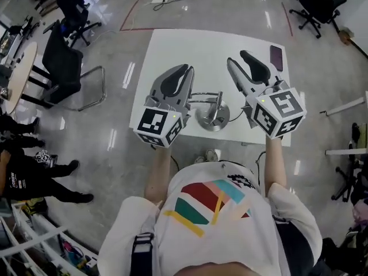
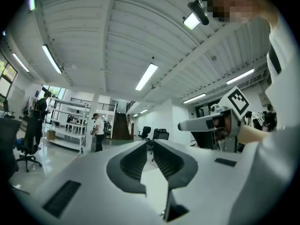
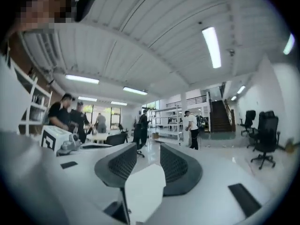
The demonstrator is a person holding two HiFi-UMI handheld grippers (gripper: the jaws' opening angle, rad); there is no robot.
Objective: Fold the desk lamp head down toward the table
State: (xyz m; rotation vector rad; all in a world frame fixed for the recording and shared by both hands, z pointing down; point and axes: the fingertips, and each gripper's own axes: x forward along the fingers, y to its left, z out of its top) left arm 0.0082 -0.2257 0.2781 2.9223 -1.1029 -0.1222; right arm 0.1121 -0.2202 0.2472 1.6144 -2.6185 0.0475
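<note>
Two grippers hover above a white counter point(image 1: 172, 45), both empty: left gripper point(image 1: 188, 69) fingers point(image 2: 136, 161) together, right gripper point(image 1: 236, 57) fingers point(image 3: 180, 165) apart. Between them, a silver desk lamp point(image 1: 211, 118) sits on the counter.

The lamp point(image 1: 211, 118) is gleaming as polished metal, the white table point(image 1: 172, 50) is looking matt and smooth, the floor point(image 1: 115, 45) is shining glossy.
</note>
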